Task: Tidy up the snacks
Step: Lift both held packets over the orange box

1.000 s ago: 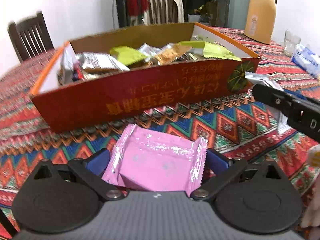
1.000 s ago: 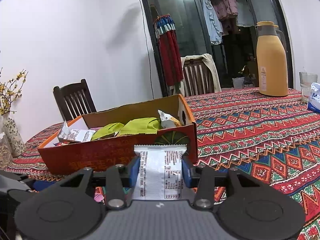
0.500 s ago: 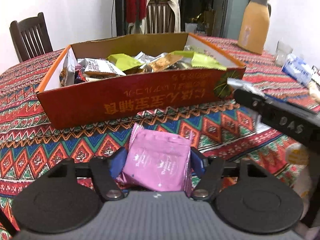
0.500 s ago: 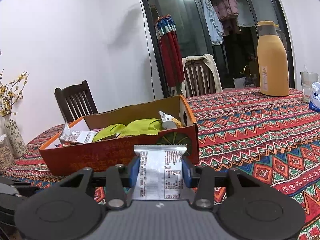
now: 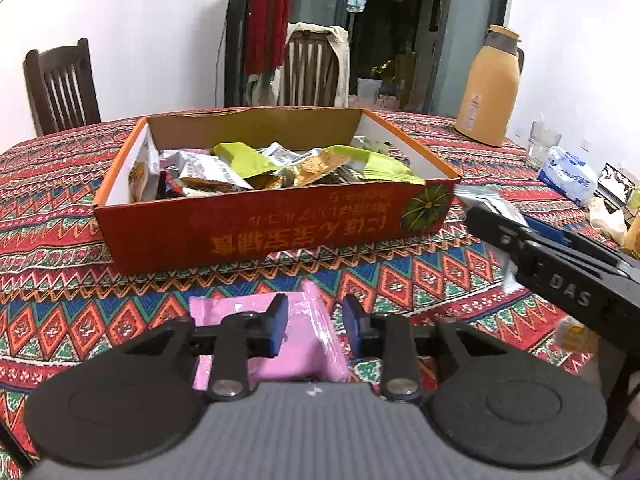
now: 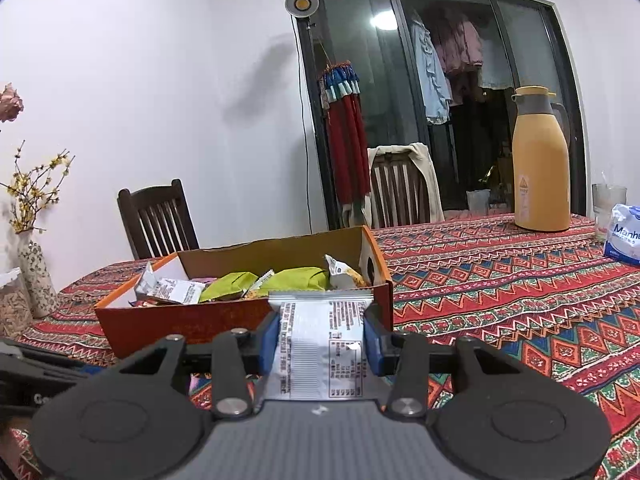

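The left gripper fingers, spread a second ago, now pinch the pink packet between them; right gripper still pinches the silver packet.

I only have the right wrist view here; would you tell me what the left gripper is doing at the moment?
Observer: The left gripper is shut on a pink packet, squeezed between its pads, on the near side of the snack box.
Operator: Thank you. Where is my silver packet relative to that box?
Observer: In the left wrist view, the silver packet in the right gripper sits just outside the box's near right corner, beside the pumpkin picture, not yet over the opening.
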`<action>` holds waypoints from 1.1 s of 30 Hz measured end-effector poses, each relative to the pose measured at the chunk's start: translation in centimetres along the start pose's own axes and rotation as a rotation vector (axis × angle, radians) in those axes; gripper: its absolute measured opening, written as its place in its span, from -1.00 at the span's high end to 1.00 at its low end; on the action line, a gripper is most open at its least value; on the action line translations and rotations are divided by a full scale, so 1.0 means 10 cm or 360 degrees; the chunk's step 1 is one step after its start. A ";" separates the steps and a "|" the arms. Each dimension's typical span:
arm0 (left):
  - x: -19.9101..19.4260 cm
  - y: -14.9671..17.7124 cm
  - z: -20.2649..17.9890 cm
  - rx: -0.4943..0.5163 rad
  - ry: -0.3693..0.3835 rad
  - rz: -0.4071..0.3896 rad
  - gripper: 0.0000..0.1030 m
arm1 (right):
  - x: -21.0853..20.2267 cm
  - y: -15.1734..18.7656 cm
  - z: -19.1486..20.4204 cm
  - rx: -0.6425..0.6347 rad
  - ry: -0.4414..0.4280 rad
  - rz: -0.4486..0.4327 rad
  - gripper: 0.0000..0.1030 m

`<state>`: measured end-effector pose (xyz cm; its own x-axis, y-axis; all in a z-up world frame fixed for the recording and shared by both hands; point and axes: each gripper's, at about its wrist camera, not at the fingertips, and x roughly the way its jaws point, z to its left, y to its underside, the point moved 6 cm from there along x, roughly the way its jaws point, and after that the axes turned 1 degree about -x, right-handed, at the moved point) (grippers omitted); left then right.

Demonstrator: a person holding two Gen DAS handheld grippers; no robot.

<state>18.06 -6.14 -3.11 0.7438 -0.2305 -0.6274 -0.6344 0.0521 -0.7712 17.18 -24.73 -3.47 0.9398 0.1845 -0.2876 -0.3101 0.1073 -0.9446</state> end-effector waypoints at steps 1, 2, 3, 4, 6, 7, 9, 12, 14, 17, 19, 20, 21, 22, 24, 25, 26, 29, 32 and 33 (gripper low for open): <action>0.00 0.01 0.02 -0.0006 -0.0009 0.0002 0.20 | -0.01 0.01 0.00 -0.0001 0.0001 0.0001 0.18; -0.02 0.02 0.04 -0.0011 -0.0027 -0.0001 -0.03 | -0.02 0.02 -0.01 0.0001 0.0001 0.0005 0.18; -0.03 0.03 0.06 -0.0011 -0.0042 -0.0008 -0.06 | -0.03 0.03 -0.02 0.0003 0.0000 0.0009 0.18; -0.04 0.03 0.07 -0.0007 -0.0045 -0.0007 -0.06 | -0.03 0.03 -0.03 0.0006 -0.0002 0.0011 0.18; -0.04 0.05 0.11 -0.0009 -0.0053 0.0003 -0.32 | -0.02 0.05 -0.04 0.0011 -0.0008 0.0016 0.18; -0.03 0.05 0.13 -0.0004 -0.0074 0.0008 -0.46 | -0.02 0.06 -0.04 0.0012 -0.0008 0.0019 0.18; -0.01 0.07 0.15 0.0009 -0.0090 0.0013 -0.67 | 0.00 0.07 -0.03 0.0021 -0.0018 0.0026 0.18; 0.07 0.11 0.13 0.0042 -0.0092 0.0061 -0.73 | 0.02 0.08 -0.04 0.0033 -0.0030 0.0028 0.17; 0.15 0.12 0.12 0.0056 -0.0111 0.0101 -0.76 | 0.03 0.09 -0.04 0.0039 -0.0031 0.0037 0.17; 0.26 0.09 0.16 0.0017 -0.0169 0.0144 -0.80 | 0.05 0.09 -0.04 0.0038 -0.0035 0.0045 0.17; 0.29 0.05 0.21 -0.0077 -0.0195 0.0152 -0.80 | 0.06 0.10 -0.04 0.0037 -0.0037 0.0049 0.17; 0.31 0.02 0.24 -0.0143 -0.0194 0.0163 -0.80 | 0.06 0.11 -0.04 0.0037 -0.0037 0.0052 0.17; 0.32 0.00 0.27 -0.0188 -0.0212 0.0174 -0.80 | 0.07 0.11 -0.04 0.0037 -0.0037 0.0055 0.17; 0.34 -0.02 0.30 -0.0227 -0.0244 0.0182 -0.80 | 0.08 0.12 -0.04 0.0037 -0.0036 0.0058 0.17; 0.37 -0.04 0.37 -0.0333 -0.0294 0.0214 -0.82 | 0.09 0.12 -0.03 0.0034 -0.0034 0.0063 0.17; 0.40 -0.03 0.39 -0.0375 -0.0299 0.0240 -0.82 | 0.10 0.12 -0.02 0.0032 -0.0035 0.0065 0.17; 0.42 -0.01 0.41 -0.0412 -0.0299 0.0266 -0.87 | 0.10 0.12 -0.02 0.0031 -0.0034 0.0064 0.17; 0.43 0.03 0.37 -0.0397 -0.0322 0.0270 -1.00 | 0.11 0.13 -0.02 0.0028 -0.0031 0.0068 0.17; 0.43 0.05 0.33 -0.0371 -0.0345 0.0271 -1.00 | 0.11 0.13 -0.02 0.0030 -0.0031 0.0069 0.17; 0.44 0.06 0.31 -0.0352 -0.0353 0.0271 -1.00 | 0.11 0.13 -0.02 0.0029 -0.0031 0.0068 0.17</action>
<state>21.57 -4.12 -6.66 0.6359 -0.0188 -0.7716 -0.7652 -0.1457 -0.6271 17.80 -24.58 -5.07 0.9227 0.2080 -0.3245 -0.3528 0.1166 -0.9284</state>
